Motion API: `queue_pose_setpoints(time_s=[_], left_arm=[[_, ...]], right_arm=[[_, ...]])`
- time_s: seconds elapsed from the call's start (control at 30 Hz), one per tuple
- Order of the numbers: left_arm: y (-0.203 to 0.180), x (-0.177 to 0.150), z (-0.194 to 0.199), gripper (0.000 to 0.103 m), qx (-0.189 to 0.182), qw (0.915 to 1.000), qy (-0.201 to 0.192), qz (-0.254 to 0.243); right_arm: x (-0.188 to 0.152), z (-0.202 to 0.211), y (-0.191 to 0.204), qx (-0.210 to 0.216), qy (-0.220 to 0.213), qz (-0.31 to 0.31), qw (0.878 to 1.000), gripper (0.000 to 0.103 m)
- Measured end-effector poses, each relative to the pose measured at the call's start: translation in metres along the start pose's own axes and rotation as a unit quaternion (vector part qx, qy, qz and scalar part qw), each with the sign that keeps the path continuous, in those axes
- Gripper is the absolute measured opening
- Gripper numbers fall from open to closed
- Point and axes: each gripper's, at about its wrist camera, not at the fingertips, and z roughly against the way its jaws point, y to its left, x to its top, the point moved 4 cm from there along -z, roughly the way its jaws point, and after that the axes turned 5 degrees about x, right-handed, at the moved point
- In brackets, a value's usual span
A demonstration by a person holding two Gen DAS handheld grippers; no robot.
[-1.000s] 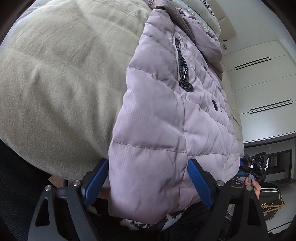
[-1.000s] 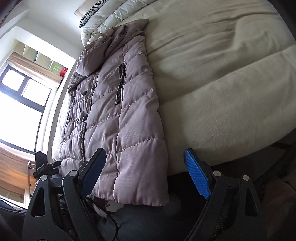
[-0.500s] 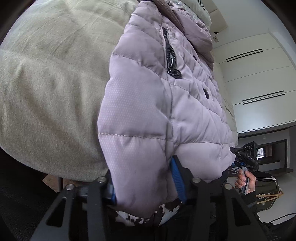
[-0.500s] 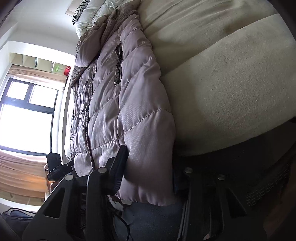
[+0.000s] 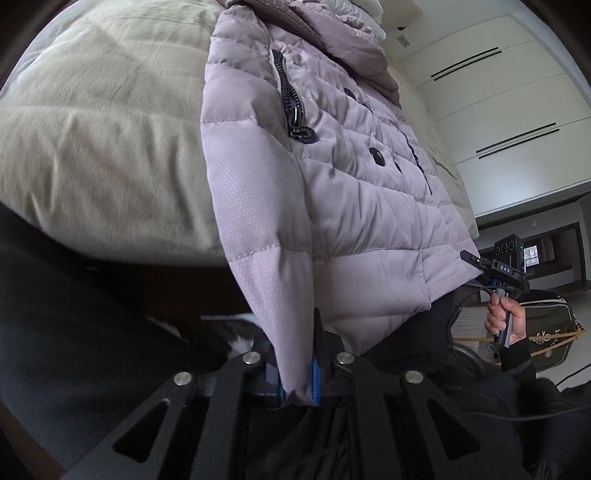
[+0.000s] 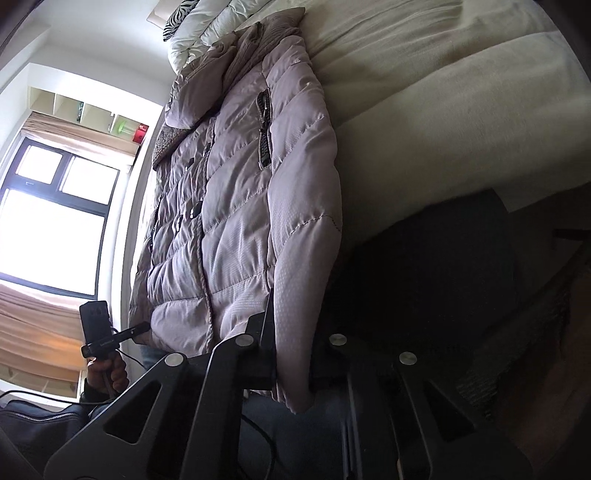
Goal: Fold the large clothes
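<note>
A lilac quilted puffer jacket lies lengthwise on a beige bed, hood toward the pillows, hem hanging over the near edge. My left gripper is shut on the hem's left corner. My right gripper is shut on the hem's right corner of the jacket. Each gripper shows in the other's view, the right gripper at the far hem corner and the left gripper likewise.
The bed spreads wide to the jacket's right. White pillows and a zebra cushion lie at the head. A white wardrobe stands on one side, a bright window on the other. A bag sits on the floor.
Both grippers went from open around the hem corners to shut on them. The hem corners now hang pinched and lifted off the bed edge.
</note>
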Motion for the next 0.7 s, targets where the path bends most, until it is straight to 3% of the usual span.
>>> queue_pose_setpoints(time_s=[0.13, 0.3, 0.47, 0.6, 0.7], left_arm=[[-0.004, -0.006, 0.006, 0.01, -0.052, 0.9985, 0.015, 0.011], [-0.007, 0.055, 0.051, 0.01, -0.165, 0.982, -0.077, 0.05], [-0.021, 0.111, 0.103, 0.01, -0.254, 0.948, -0.179, 0.069], [-0.015, 0.164, 0.134, 0.01, -0.315, 0.9141, -0.239, 0.093], [-0.007, 0.213, 0.147, 0.01, -0.319, 0.9006, -0.278, 0.102]], right_arm=[[-0.021, 0.02, 0.022, 0.061, -0.01, 0.008, 0.998, 0.009], [0.02, 0.028, 0.065, 0.122, -0.056, 0.034, 0.99, 0.009], [0.095, 0.042, 0.121, 0.165, -0.117, 0.08, 0.976, 0.009], [0.165, 0.059, 0.148, 0.186, -0.182, 0.082, 0.962, 0.009], [0.224, 0.062, 0.16, 0.176, -0.214, 0.084, 0.957, 0.009]])
